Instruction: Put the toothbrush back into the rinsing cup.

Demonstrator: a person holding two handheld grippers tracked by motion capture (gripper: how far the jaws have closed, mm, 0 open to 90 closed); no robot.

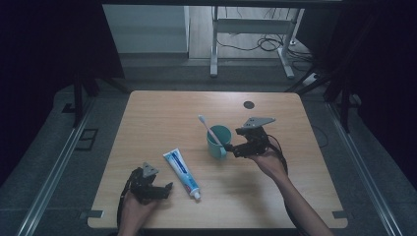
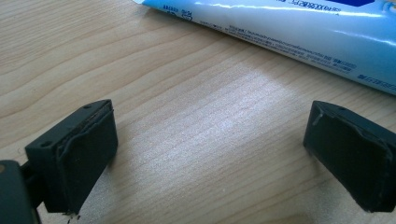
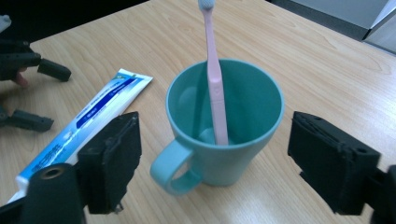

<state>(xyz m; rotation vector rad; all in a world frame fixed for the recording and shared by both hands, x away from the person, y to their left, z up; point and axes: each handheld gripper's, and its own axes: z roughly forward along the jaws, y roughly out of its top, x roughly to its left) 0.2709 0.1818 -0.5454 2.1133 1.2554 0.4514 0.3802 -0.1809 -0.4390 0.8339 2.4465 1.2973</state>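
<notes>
A teal mug [image 1: 219,141] stands upright near the table's middle with a pink toothbrush [image 1: 208,129] leaning in it, head up. My right gripper [image 1: 231,150] is just to the mug's right, by its handle, and is open. In the right gripper view the jaws of my right gripper [image 3: 215,126] flank the mug [image 3: 233,158] without touching it, and the toothbrush [image 3: 213,70] rises between them. A blue-and-white toothpaste tube [image 1: 182,173] lies flat to the front left. My left gripper [image 1: 164,191] rests beside the tube, open and empty [image 2: 210,116], the tube [image 2: 303,37] just past its jaws.
The wooden table [image 1: 162,113] has a small dark round hole [image 1: 249,104] near its far edge. Beyond the table stand a white desk frame [image 1: 214,49] and loose cables on the floor. Dark rails run along both sides.
</notes>
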